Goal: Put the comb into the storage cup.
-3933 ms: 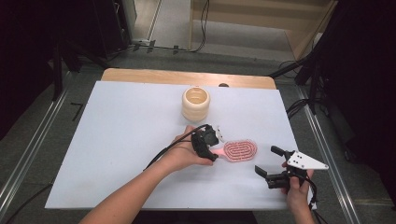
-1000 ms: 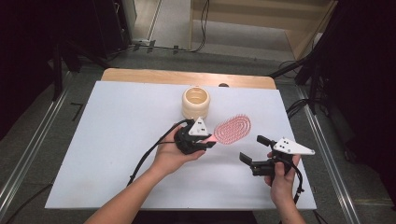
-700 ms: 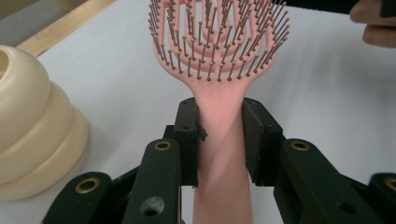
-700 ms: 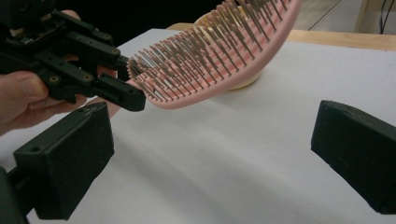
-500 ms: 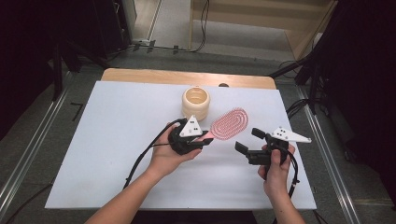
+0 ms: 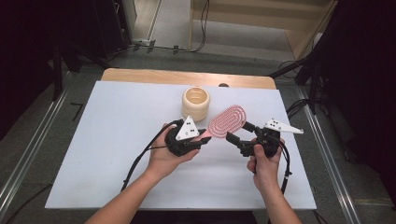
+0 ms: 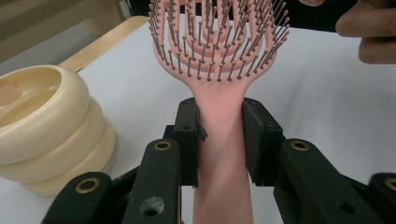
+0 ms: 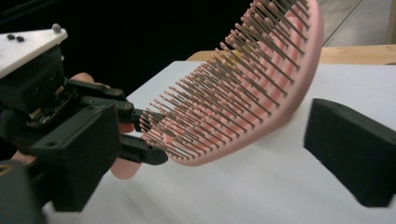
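Reading across the table from left to right, the cream ringed pot (image 6: 195, 103) stands at the back, well apart from the action, and just in front of it the left gripper (image 6: 201, 140) clamps the pink hairbrush (image 6: 227, 121) by its handle; in the left gripper view both black pads (image 7: 187, 140) press the sides of the handle, just below the neck where the head begins. The brush is held off the white table (image 6: 93, 154), its long axis running from the left gripper up and away toward the right, bristles facing the right gripper's camera. The right gripper (image 6: 238, 135) sits just beside the head, its jaws spread apart with nothing pressed between them; in the right gripper view the head lies between the two jaws, tilted across the gap. Whether the near jaw already brushes the bristles is hard to judge, as it is blurred. The coming move likely turns on closing across the head's width.
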`<state>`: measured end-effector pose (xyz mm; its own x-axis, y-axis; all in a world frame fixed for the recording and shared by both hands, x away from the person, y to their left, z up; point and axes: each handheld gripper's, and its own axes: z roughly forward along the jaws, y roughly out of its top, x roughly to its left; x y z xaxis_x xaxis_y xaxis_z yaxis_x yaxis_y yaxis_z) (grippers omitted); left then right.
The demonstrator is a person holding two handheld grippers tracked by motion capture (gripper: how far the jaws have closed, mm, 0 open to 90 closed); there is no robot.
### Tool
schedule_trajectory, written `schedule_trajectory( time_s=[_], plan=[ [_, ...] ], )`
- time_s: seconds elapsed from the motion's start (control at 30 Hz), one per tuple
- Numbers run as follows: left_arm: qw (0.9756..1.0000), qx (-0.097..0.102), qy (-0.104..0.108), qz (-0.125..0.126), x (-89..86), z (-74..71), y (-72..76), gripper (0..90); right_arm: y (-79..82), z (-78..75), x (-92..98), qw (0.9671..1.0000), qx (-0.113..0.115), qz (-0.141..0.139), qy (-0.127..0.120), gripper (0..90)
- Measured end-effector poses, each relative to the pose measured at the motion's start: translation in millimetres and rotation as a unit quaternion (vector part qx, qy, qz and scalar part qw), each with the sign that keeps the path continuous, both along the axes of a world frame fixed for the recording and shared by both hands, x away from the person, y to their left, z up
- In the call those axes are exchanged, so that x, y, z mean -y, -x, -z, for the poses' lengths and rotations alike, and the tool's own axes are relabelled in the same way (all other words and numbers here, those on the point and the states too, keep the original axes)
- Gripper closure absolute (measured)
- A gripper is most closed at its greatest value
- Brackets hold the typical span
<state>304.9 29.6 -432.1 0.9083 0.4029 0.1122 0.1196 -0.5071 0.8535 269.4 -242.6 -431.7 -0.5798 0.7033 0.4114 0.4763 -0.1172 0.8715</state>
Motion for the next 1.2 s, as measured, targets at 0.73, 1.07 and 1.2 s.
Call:
schedule_trajectory(
  time_s=[0.73,1.07,1.2],
  plan=[
    [0.9996,0.025,0.006,-0.004,1.2,3.0,5.9,70.2,-17.2,-0.7,-20.1,0.9965,-0.053,0.027,-0.058,27.0],
    [0.9997,0.022,0.009,0.002,2.9,5.1,6.7,70.2,-22.2,2.8,-19.9,0.9936,-0.067,0.041,-0.081,41.9],
    [0.9997,0.021,0.011,0.001,2.1,5.2,5.5,70.1,-22.0,3.1,-19.2,0.9928,-0.069,0.04,-0.09,47.3]
  ],
)
